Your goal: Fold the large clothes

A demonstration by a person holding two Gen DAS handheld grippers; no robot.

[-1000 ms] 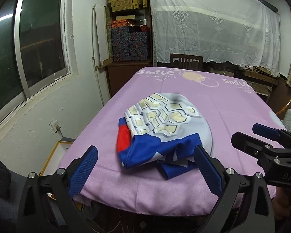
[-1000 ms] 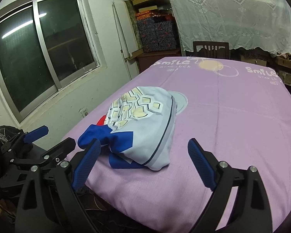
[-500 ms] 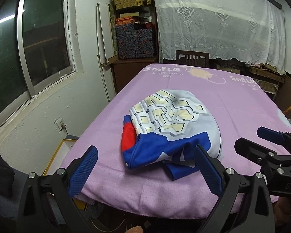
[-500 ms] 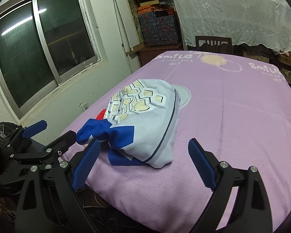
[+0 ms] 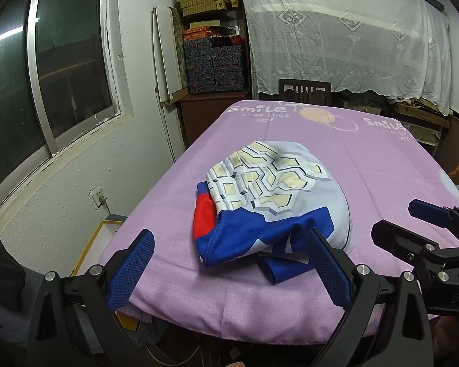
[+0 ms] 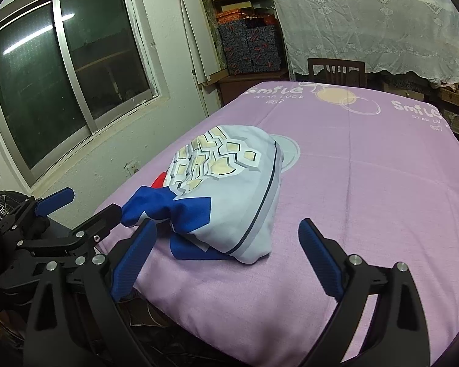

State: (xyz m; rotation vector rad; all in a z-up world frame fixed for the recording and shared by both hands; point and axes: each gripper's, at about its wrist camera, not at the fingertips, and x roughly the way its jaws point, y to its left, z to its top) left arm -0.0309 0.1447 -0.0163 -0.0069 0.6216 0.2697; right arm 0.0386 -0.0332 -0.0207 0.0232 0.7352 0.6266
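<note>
I hold both jaws spread wide and empty: my left gripper point(image 5: 229, 263) and right gripper point(image 6: 226, 258) hover at the near edge of the lilac printed tablecloth point(image 5: 382, 165). The crumpled white, blue and red garment point(image 5: 272, 202) lies bunched near that edge, toward the near left corner.

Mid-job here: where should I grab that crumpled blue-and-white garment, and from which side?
Probably the loose blue hem of the garment, approached from the table's near edge. That edge bulges up off the purple sheet and points toward both open claws, left claw and right claw, so a finger could slip beneath it.
</note>
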